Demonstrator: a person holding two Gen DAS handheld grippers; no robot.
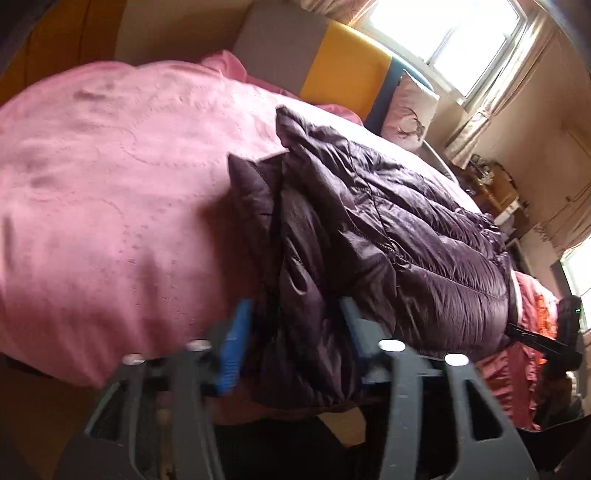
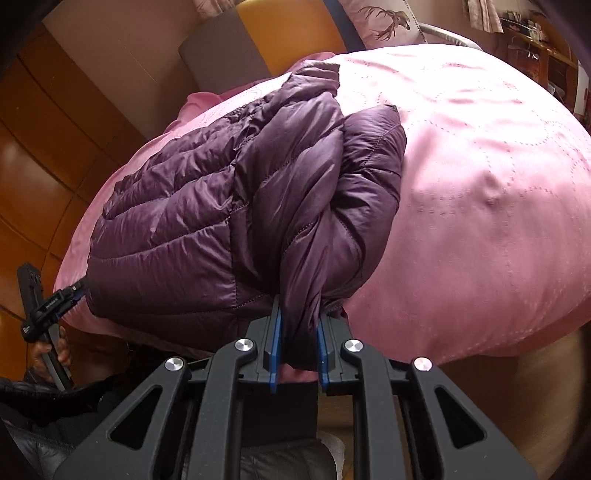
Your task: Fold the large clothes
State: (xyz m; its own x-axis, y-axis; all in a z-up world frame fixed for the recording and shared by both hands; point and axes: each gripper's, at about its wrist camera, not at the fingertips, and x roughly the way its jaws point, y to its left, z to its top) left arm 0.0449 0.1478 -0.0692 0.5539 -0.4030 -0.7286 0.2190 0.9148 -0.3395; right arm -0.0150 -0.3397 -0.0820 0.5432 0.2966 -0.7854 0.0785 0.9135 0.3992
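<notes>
Right gripper (image 2: 299, 347): clenched on a bunched fold of the jacket (image 2: 229, 206) at the near bed edge, pointing steeply down.
Left gripper (image 1: 291, 332): fingers spread, the jacket's hem between them; whether the pads press it cannot be told.
Jacket: purple, quilted, folded on the pink bedspread (image 2: 480, 184).
Room: bare bedspread on both sides; headboard (image 1: 347, 70) behind.

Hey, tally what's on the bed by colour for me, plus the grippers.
Purple quilted down jacket: 1
Pink embroidered bedspread: 1
Pale pillow with deer print: 1
Black grippers with blue pads: 2, left gripper, right gripper
Total: 5
</notes>
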